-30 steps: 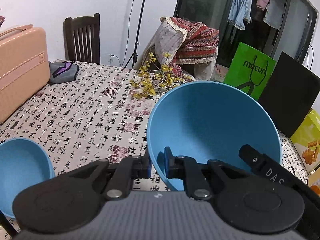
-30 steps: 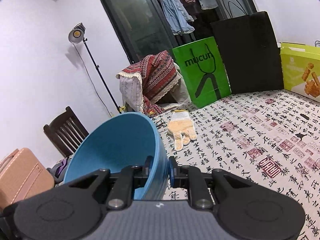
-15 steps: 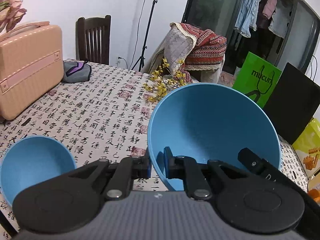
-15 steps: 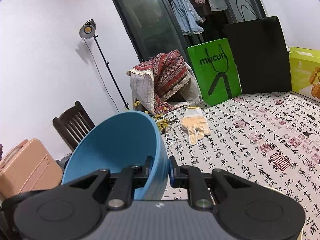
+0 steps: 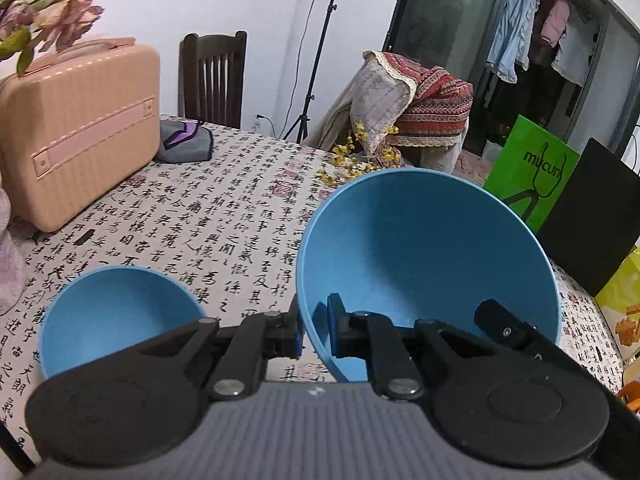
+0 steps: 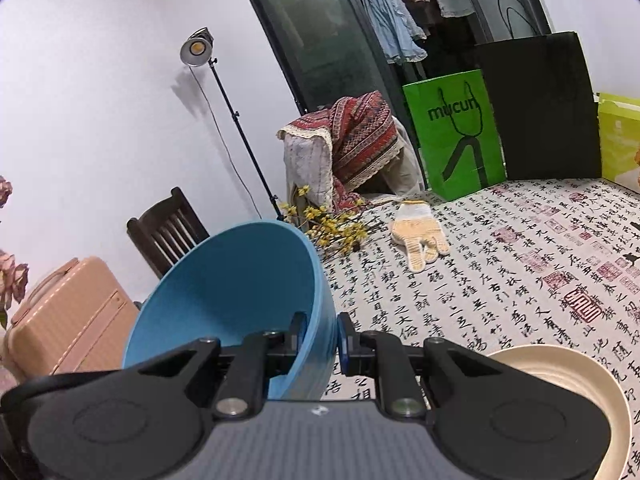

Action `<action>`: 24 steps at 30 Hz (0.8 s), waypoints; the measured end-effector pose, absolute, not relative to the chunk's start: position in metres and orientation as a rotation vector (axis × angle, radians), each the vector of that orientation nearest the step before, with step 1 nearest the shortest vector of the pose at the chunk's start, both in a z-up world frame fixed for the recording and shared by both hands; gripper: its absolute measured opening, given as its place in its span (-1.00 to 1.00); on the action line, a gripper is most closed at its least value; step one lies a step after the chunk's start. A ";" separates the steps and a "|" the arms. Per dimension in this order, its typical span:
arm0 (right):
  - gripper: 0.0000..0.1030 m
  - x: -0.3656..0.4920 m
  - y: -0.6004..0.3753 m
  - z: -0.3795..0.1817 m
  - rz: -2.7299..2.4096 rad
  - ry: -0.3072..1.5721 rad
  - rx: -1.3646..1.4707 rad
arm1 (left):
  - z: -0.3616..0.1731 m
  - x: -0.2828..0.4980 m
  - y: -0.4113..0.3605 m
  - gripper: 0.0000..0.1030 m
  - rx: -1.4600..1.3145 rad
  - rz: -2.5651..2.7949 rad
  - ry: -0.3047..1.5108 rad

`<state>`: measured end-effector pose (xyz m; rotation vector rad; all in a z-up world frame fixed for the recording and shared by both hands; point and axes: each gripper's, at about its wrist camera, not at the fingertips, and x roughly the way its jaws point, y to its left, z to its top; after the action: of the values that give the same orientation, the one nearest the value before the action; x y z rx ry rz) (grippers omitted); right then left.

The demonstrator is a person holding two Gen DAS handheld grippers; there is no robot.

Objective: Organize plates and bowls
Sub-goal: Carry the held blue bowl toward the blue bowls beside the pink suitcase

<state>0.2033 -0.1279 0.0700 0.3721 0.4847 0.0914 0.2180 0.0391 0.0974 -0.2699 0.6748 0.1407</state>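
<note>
A large blue bowl (image 5: 424, 248) hangs tilted above the table, carried between both grippers. My left gripper (image 5: 314, 330) is shut on the bowl's left rim, one pad inside the wall and one outside. My right gripper (image 6: 322, 340) is shut on the opposite rim of the same bowl (image 6: 232, 292); one of its fingers (image 5: 504, 328) shows at the bowl's right edge in the left wrist view. A smaller blue bowl (image 5: 116, 316) stands upright on the table, low and to the left of the left gripper. A cream dish (image 6: 568, 376) sits at the lower right in the right wrist view.
The table (image 5: 224, 216) wears a cloth printed with calligraphy. On it are a pink case (image 5: 80, 128), a grey pouch (image 5: 184, 144), yellow flower sprigs (image 6: 336, 228) and a work glove (image 6: 416, 236). Green (image 6: 456, 136), black and yellow bags line the far side. A dark chair (image 5: 212, 76) stands behind.
Both grippers have carried the large bowl leftward across the table. The smaller blue bowl has come fully into the left view, and the cream dish has appeared in the right view.
</note>
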 end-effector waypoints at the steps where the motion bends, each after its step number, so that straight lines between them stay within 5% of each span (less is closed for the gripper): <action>1: -0.70 0.203 -0.125 0.070 0.094 0.484 0.371 | 0.097 0.217 0.041 -0.76 -0.268 0.145 0.674; 24: -0.70 0.192 -0.062 0.062 0.159 0.514 0.345 | 0.088 0.195 0.104 -0.78 -0.311 0.200 0.670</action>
<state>0.1923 -0.0623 0.0623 0.3454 0.5142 0.1595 0.1951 0.1043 0.0884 -0.3106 0.6700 0.1995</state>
